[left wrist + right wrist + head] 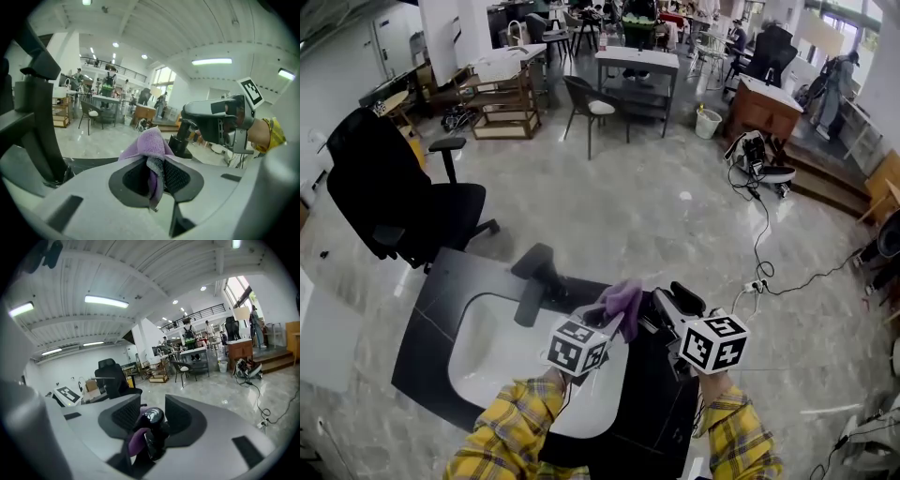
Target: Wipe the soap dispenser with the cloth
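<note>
Left gripper (157, 177) fingers clenched the purple cloth (151, 143) against the black soap dispenser (154, 431), itself grasped by right gripper (151, 414) fingers.

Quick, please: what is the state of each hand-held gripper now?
Left hand-held gripper: closed, holding the purple cloth.
Right hand-held gripper: closed on the black soap dispenser.

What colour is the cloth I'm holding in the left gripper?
Light purple. The cloth shows best in the left gripper view.
</note>
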A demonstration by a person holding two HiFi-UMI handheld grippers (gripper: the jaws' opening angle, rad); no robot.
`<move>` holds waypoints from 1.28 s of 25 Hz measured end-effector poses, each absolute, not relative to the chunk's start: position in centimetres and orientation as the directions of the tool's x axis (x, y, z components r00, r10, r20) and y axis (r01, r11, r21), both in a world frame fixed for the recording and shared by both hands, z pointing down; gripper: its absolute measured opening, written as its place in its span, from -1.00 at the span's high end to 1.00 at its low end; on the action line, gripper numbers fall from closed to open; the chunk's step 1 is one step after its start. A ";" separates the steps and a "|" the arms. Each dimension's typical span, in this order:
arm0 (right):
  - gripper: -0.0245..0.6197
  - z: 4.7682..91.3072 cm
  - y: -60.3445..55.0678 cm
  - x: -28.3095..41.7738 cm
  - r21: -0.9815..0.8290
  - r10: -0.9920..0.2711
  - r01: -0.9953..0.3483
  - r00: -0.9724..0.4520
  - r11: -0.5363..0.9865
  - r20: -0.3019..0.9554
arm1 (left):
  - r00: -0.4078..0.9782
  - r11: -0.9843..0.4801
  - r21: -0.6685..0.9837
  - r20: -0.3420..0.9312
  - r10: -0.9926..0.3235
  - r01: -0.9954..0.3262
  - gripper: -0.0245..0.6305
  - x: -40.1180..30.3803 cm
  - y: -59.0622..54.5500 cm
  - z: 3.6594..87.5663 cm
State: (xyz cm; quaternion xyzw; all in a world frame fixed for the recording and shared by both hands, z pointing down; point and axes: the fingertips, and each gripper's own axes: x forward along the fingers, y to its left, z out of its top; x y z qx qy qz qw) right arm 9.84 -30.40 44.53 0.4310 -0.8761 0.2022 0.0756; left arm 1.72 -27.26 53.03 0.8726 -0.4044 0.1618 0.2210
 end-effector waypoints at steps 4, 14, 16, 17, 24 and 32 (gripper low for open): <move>0.49 43.0 -31.2 13.0 -0.327 -0.794 -0.800 -0.577 0.503 0.192 | 0.617 -0.571 0.245 0.409 -0.672 -0.784 0.73 1.6 -26.4 51.6; 0.50 50.2 -31.3 14.5 -0.273 -0.715 -0.828 -0.561 0.490 0.418 | 0.615 -0.547 0.283 0.408 -0.674 -0.788 0.73 1.3 -23.8 52.1; 0.56 50.8 -32.1 14.5 -0.287 -0.726 -0.839 -0.544 0.462 0.421 | 0.616 -0.545 0.288 0.407 -0.675 -0.787 0.73 1.4 -23.4 52.0; 0.60 51.0 -32.5 14.6 -0.304 -0.732 -0.844 -0.535 0.442 0.422 | 0.616 -0.545 0.288 0.409 -0.674 -0.788 0.73 1.4 -23.3 52.1; 0.70 50.0 -32.9 13.5 -0.435 -0.736 -0.792 -0.585 0.428 0.339 | 0.607 -0.533 0.292 0.430 -0.668 -0.794 0.73 1.0 -22.7 52.2; 0.55 49.2 -28.8 12.9 -0.239 -0.540 -0.620 -0.776 0.747 0.325 | 0.607 -0.527 0.301 0.430 -0.668 -0.795 0.73 0.5 -22.8 52.5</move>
